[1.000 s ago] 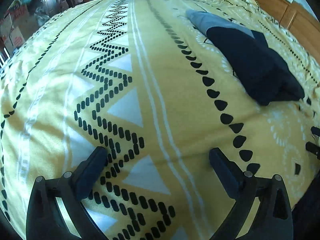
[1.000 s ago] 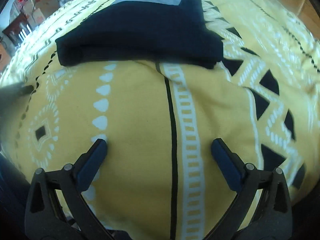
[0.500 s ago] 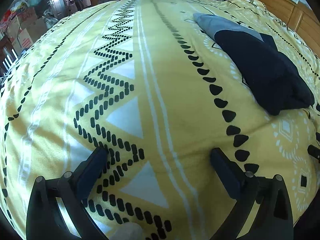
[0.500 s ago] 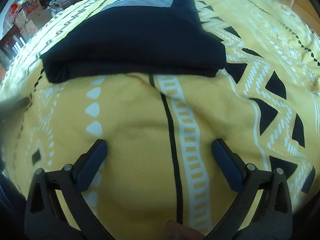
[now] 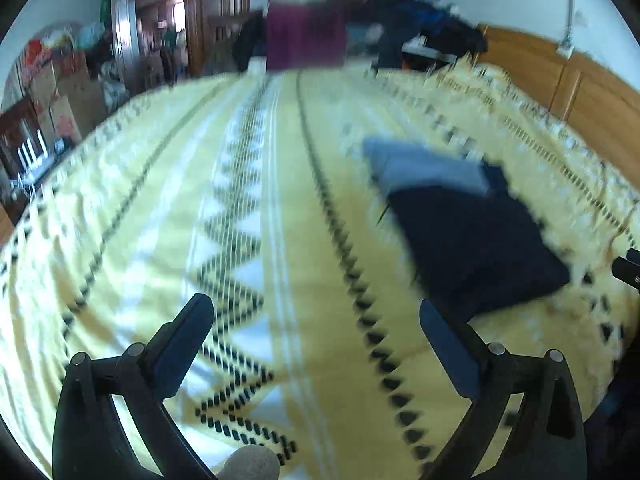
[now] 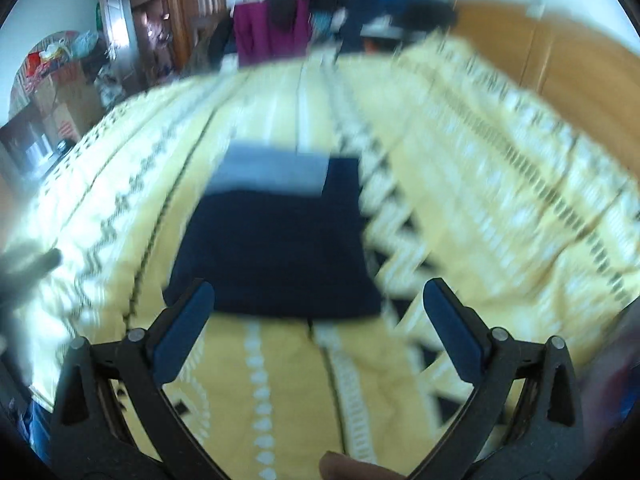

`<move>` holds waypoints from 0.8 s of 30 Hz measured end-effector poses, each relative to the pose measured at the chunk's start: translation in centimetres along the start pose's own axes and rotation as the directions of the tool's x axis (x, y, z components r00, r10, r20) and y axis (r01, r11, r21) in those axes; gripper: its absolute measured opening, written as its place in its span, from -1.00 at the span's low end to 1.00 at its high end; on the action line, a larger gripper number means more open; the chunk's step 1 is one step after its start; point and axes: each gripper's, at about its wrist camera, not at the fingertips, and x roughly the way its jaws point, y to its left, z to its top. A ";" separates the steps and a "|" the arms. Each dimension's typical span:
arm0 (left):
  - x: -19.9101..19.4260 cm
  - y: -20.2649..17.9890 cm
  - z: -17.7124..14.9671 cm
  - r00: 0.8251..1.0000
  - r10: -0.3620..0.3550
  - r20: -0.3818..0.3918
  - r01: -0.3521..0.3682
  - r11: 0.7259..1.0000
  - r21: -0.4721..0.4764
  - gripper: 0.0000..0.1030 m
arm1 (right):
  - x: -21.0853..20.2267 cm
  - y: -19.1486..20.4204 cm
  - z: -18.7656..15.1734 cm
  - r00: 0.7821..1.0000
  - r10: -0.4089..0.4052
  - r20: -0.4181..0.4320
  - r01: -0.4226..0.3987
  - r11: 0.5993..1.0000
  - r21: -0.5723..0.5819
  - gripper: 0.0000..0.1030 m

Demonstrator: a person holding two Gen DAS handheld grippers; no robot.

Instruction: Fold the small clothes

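Note:
A folded dark navy garment with a grey band at its far end lies flat on the yellow patterned bedspread. In the left wrist view the same garment sits to the right of centre. My right gripper hovers open just short of the garment's near edge, nothing between its fingers. My left gripper is open over bare bedspread, to the left of the garment. Both views are motion-blurred.
A purple cloth and a heap of dark clothes sit at the far end of the bed. A wooden headboard runs along the right. Boxes and clutter stand at the left by a doorway.
Both grippers have lifted and tilted up, away from the bedspread, so the room beyond the bed now shows. The garment looks smaller and farther off. Both stay open.

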 end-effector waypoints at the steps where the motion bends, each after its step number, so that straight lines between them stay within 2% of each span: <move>1: -2.1 -0.8 1.4 0.998 -0.009 0.058 0.009 1.000 -0.001 1.00 | -1.5 0.2 1.2 1.000 0.000 0.022 0.000 1.000 -0.002 1.00; 3: -5.7 -2.1 3.5 0.988 -0.023 0.151 0.022 1.000 0.006 1.00 | -3.0 0.3 2.6 0.999 0.019 0.046 -0.020 1.000 0.012 0.99; 5: -9.1 -3.5 5.3 0.969 -0.025 0.244 0.022 1.000 0.015 1.00 | -4.3 0.3 3.5 0.998 0.024 0.058 -0.025 0.999 0.021 1.00; 9: -13.7 -6.3 7.5 0.939 -0.006 0.344 -0.005 1.000 0.030 1.00 | -6.5 0.3 4.0 0.996 0.013 0.090 -0.016 0.999 0.030 0.99; 12: -15.4 -8.4 7.9 0.931 -0.005 0.365 -0.016 0.998 0.056 1.00 | -7.5 -0.1 4.0 0.995 0.027 0.098 -0.031 0.999 0.038 0.99; 16: -16.6 -10.2 7.5 0.931 -0.018 0.365 -0.005 0.998 0.062 1.00 | -8.3 -0.7 3.5 0.994 0.030 0.102 -0.035 0.998 0.044 0.99; 24: -17.1 -12.3 5.9 0.945 -0.037 0.325 0.009 0.996 0.089 1.00 | -8.9 -0.6 2.7 0.994 0.042 0.097 -0.046 0.998 0.042 0.99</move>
